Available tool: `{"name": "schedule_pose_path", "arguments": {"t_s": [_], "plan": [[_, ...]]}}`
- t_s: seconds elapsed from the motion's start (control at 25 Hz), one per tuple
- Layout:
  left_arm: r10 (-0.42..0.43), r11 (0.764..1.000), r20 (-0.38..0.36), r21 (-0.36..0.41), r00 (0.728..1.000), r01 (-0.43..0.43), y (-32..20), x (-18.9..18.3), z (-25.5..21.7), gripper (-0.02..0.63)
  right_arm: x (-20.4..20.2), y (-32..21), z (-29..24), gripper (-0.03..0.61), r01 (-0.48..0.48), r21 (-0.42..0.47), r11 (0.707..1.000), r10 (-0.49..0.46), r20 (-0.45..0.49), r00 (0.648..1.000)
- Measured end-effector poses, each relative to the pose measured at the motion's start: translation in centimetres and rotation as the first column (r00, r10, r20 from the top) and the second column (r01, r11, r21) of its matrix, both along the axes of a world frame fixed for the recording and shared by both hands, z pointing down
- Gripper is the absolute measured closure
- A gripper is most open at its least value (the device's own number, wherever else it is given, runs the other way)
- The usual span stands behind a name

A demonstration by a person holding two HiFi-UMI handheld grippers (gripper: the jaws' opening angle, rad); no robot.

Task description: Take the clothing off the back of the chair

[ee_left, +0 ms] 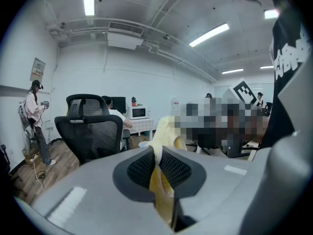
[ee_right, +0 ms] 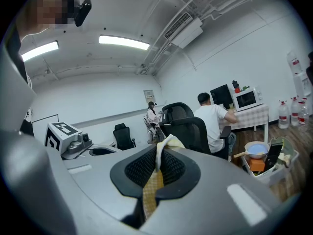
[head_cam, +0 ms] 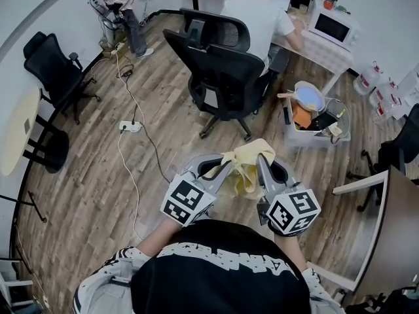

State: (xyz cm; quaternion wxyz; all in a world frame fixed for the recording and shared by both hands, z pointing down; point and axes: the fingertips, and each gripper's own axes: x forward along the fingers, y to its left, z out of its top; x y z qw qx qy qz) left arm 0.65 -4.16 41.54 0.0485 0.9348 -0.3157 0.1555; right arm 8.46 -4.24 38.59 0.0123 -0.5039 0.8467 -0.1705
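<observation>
Your left gripper [head_cam: 222, 170] and right gripper [head_cam: 263, 165] each pinch the yellow garment [head_cam: 247, 169], which spans between them, equally near both, well clear of the black chair [head_cam: 226, 70] ahead.

The clothing [head_cam: 246, 173] hangs between left tongs [head_cam: 226, 167] and right tongs [head_cam: 262, 163], chair [head_cam: 222, 70] well beyond.
</observation>
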Motion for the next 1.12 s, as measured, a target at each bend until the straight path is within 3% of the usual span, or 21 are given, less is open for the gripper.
{"name": "schedule_pose_path", "arguments": {"t_s": [1.12], "plan": [[-0.006,1.0,-0.011,-0.025,1.0,0.005,0.3,-1.9,0.7,0.589,-1.9,0.4,0.4,0.56,0.004,-0.021,1.0,-0.004,-0.021,1.0]]}}
